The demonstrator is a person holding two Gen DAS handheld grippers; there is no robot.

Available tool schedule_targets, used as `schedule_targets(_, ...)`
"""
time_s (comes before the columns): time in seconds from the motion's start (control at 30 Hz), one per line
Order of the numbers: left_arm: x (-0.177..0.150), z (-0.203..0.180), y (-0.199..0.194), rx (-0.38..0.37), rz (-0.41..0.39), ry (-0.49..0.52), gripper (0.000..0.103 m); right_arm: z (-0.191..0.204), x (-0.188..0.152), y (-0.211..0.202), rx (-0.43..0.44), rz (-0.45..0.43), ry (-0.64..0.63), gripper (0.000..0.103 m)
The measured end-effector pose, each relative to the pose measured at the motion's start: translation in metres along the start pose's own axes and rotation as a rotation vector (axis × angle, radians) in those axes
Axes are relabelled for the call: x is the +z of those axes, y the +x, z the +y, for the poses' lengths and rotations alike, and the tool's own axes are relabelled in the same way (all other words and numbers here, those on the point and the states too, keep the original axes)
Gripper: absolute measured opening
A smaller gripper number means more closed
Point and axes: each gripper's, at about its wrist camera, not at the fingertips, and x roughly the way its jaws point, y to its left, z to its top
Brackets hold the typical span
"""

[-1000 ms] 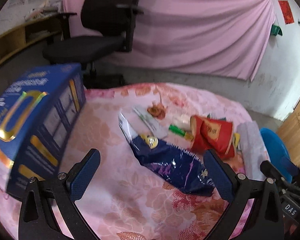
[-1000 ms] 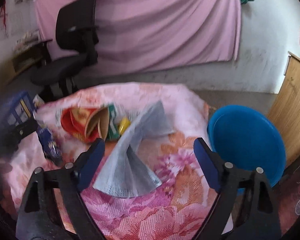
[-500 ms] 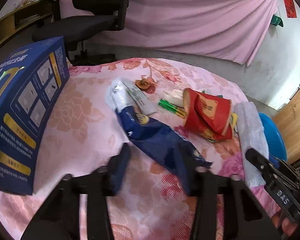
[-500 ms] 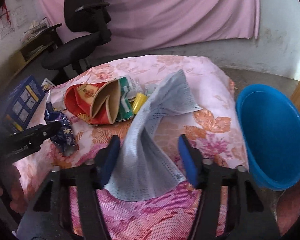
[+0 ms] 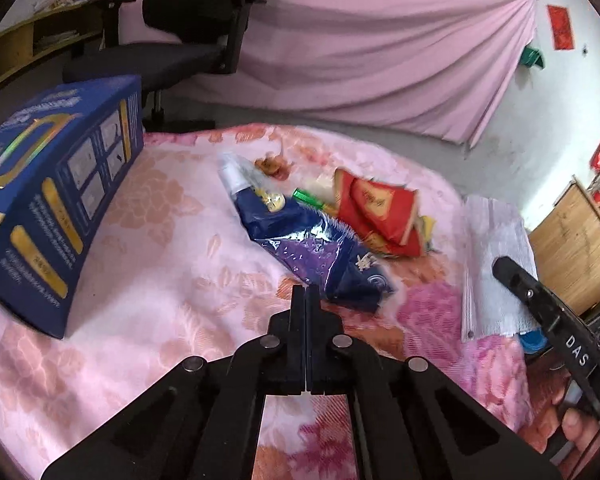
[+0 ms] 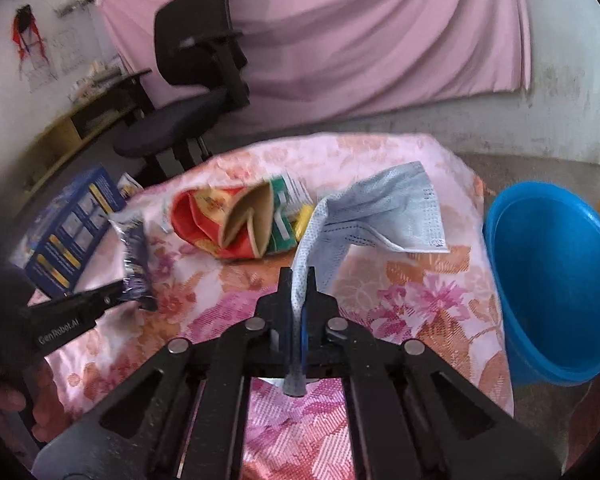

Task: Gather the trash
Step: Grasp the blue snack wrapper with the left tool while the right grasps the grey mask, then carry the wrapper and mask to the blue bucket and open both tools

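Observation:
My left gripper [image 5: 306, 292] is shut at the near edge of a dark blue snack wrapper [image 5: 300, 236]; the right wrist view shows its tip on that wrapper [image 6: 134, 256]. My right gripper [image 6: 299, 276] is shut on a light blue face mask [image 6: 380, 216], which rises from the jaws and drapes to the right. The mask also shows in the left wrist view [image 5: 496, 264]. A crushed red paper cup [image 5: 374, 208] lies beyond the wrapper, with small wrappers beside it. The cup also shows in the right wrist view [image 6: 220, 224].
A floral pink cloth [image 5: 172, 280] covers the table. A blue carton [image 5: 56, 184] stands at its left. A blue plastic basin [image 6: 556, 280] stands off the table's right edge. A black office chair [image 5: 188, 32] stands behind, before a pink curtain.
Both grippers went from wide open to shut. The left closed at the blue wrapper's edge; the right closed on the face mask, which now stands lifted in its jaws.

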Motion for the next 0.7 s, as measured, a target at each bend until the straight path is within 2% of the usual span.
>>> schedule_targets(0.07, 0.000, -0.005, -0.009, -0.014, -0.048, 0.030, 0.000, 0.001, -0.001, -0.013, 0.028, -0.067, -0.004, 0.032)
schedule_targets(0.17, 0.003, -0.012, -0.006, 0.004, -0.031, 0.052, 0.000, 0.002, -0.002, -0.030, 0.032, -0.150, -0.008, 0.032)
schedule_targets(0.3, 0.008, -0.002, 0.000, -0.064, -0.001, -0.053, 0.000, 0.006, -0.002, -0.039, 0.046, -0.203, -0.021, 0.032)
schedule_targets(0.33, 0.010, 0.001, 0.002, -0.065, 0.006, -0.080, 0.005, 0.006, -0.002, -0.040, 0.044, -0.207, -0.023, 0.032)
schedule_targets(0.4, 0.015, 0.009, 0.009, -0.061, 0.021, -0.128, 0.027, 0.007, -0.003, -0.039, 0.036, -0.213, -0.022, 0.032)
schedule_targets(0.43, 0.018, 0.012, 0.012, -0.056, 0.026, -0.152, 0.042, 0.006, -0.003, -0.038, 0.035, -0.212, -0.019, 0.032)
schedule_targets(0.63, 0.032, 0.015, 0.040, -0.035, 0.069, -0.174, 0.044, 0.000, -0.002, -0.029, -0.011, -0.172, 0.025, 0.032)
schedule_targets(0.7, 0.034, 0.013, 0.045, -0.017, 0.060, -0.165, 0.044, -0.002, 0.000, -0.022, -0.032, -0.141, 0.040, 0.032)
